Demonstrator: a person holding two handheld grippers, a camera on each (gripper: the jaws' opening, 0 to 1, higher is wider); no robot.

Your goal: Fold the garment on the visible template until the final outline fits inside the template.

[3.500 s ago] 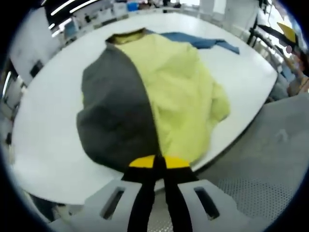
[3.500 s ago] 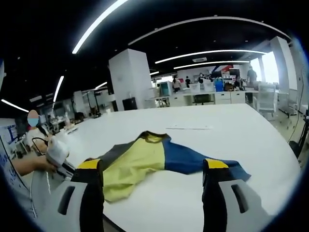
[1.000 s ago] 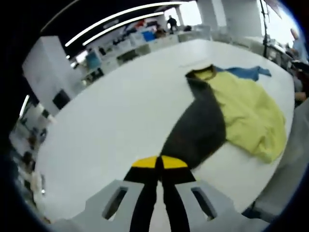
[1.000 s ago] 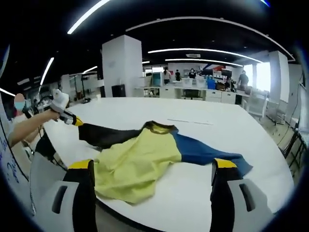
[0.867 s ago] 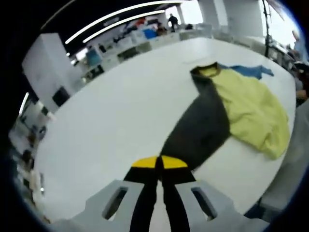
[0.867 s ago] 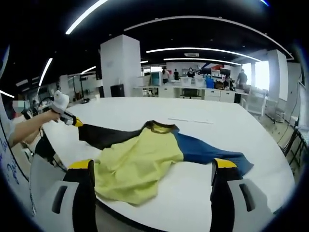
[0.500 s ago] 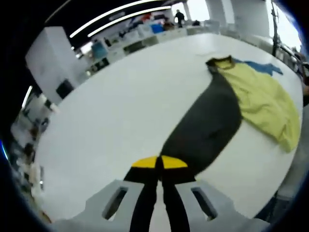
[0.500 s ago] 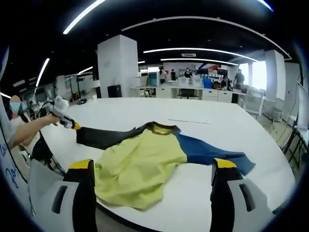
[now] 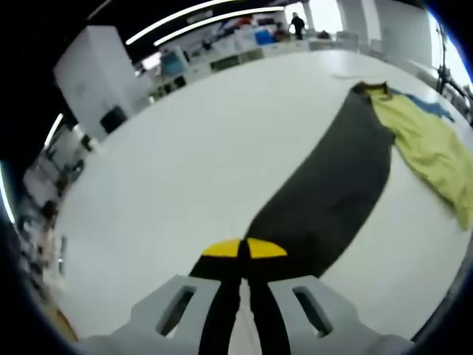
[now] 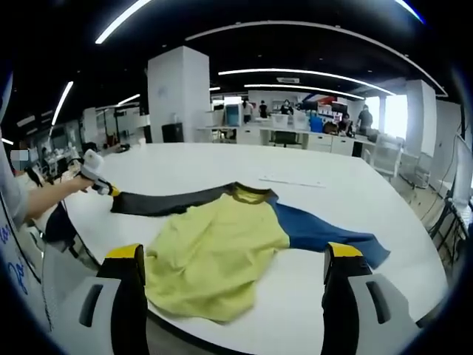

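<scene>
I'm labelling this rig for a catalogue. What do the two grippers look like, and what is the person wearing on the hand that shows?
The left gripper has two black jaws with yellow tips, rising from a light grey body with slotted openings. The right gripper is built alike: black jaws, yellow caps, grey slotted base. In the right gripper view, the person's hand wears a white glove; no cables show.
</scene>
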